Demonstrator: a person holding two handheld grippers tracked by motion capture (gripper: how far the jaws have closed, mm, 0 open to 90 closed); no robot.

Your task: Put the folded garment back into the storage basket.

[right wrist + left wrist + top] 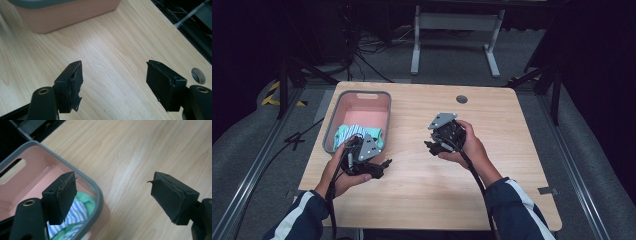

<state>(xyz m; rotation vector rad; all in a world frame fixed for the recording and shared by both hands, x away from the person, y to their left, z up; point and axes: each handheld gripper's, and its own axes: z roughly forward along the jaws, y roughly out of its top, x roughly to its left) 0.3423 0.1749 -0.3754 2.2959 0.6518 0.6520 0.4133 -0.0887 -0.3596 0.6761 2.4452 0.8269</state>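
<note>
Left gripper view's spread gripper (113, 197) hides part of the striped cloth (75, 216); right gripper (113, 86) spread too.

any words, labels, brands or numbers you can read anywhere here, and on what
None can be read.
The pink bin, the striped cloth in it and the wooden table carry no print that shows.
The left hand-held gripper and the right hand-held gripper show no label or brand.
The yellow and black floor tape is a plain hazard pattern, with no letters.
</note>
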